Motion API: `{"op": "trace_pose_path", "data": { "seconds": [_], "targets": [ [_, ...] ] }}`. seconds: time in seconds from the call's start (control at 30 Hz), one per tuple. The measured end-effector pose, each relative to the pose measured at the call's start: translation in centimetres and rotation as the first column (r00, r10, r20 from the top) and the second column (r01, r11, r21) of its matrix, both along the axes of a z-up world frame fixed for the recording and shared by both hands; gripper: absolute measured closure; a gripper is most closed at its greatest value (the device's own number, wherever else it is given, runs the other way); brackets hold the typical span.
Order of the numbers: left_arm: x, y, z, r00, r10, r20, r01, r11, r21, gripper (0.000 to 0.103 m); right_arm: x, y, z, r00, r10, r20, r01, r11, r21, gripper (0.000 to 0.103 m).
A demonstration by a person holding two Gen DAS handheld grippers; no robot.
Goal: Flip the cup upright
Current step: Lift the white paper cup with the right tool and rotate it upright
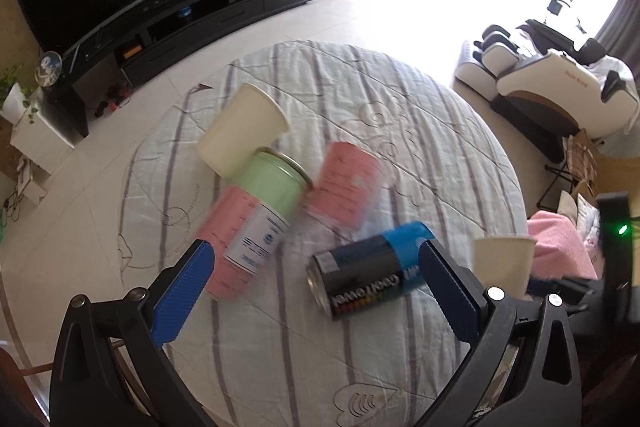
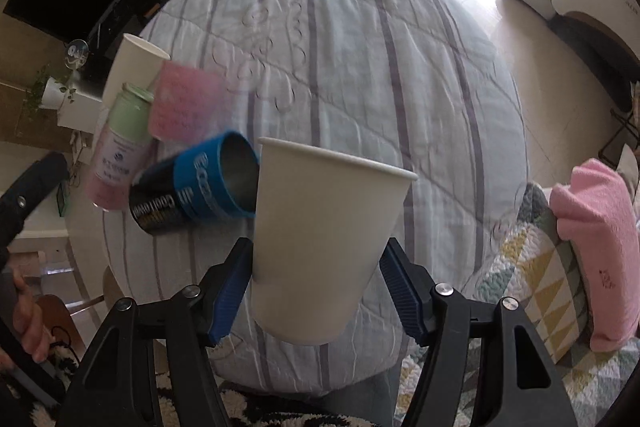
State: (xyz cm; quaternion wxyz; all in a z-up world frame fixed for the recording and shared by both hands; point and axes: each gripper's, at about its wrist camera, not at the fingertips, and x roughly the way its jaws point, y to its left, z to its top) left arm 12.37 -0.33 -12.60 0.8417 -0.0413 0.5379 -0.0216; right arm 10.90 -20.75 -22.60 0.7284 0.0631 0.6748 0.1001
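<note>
1. The right hand-held gripper [image 2: 316, 291] is clamped on a white paper cup [image 2: 324, 239], its blue pads pressed to the lower walls.
2. The cup is held rim up, slightly tilted, above the near edge of the round worktop [image 2: 360, 67] with its striped cloth.
3. The left hand-held gripper [image 1: 316, 291] stands wide open with nothing between its pads, over the worktop's middle.
4. A blue-and-black can [image 1: 372, 271] lies on its side just ahead of the left gripper.
5. Beyond it are a green-and-pink tin [image 1: 260, 211], a blurred pink cup [image 1: 348, 183] and a second white paper cup [image 1: 240, 131], tilted and touching the tin's top.
</note>
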Motion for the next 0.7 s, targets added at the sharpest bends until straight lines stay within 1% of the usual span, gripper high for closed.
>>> {"op": "trace_pose_path", "data": {
  "seconds": [0.13,0.23,0.27,0.3,0.33,0.37,0.5,0.7],
  "targets": [
    [-1.9,-2.0,-0.6,0.999,-0.031,-0.013,0.031,0.999,-0.009,0.0,-2.9,-0.5,-2.1,1.0,-0.001,-0.03,0.001,1.0,-0.011,0.036],
    [-3.0,-3.4,-1.0,0.999,-0.044,-0.026,0.044,0.999,0.002,0.0,-4.0,-1.1,-2.9,1.0,0.001,-0.027,0.0,1.0,0.024,0.035],
    [-3.5,-3.6,-1.1,0.998,-0.046,-0.03,0.046,0.999,0.004,0.0,-4.2,-1.3,-3.0,1.0,-0.002,-0.022,0.003,0.999,0.04,0.033],
    [-3.9,-3.8,-1.2,0.998,-0.047,-0.034,0.047,0.999,0.003,0.0,-4.4,-1.2,-3.1,1.0,-0.002,-0.015,0.002,0.999,0.048,0.025],
    [-4.1,-3.9,-1.2,0.998,-0.046,-0.039,0.046,0.999,0.004,0.0,-4.8,-1.7,-2.9,1.0,0.002,-0.01,-0.002,0.999,0.047,0.022],
    [-4.4,-4.0,-1.1,0.998,-0.045,-0.04,0.045,0.999,0.005,0.0,-5.0,-1.8,-2.8,1.0,0.002,-0.003,-0.002,0.999,0.045,0.021],
    [-5.7,-4.3,-0.8,0.998,-0.042,-0.036,0.043,0.999,0.009,0.0,-5.9,-2.6,-2.6,1.0,-0.009,0.023,0.007,0.995,0.095,0.021],
    [-7.3,-5.5,0.0,0.998,-0.057,-0.029,0.058,0.998,0.003,0.0,-6.9,-3.9,-1.0,0.998,-0.031,0.052,0.024,0.991,0.129,0.021]
  ]
}}
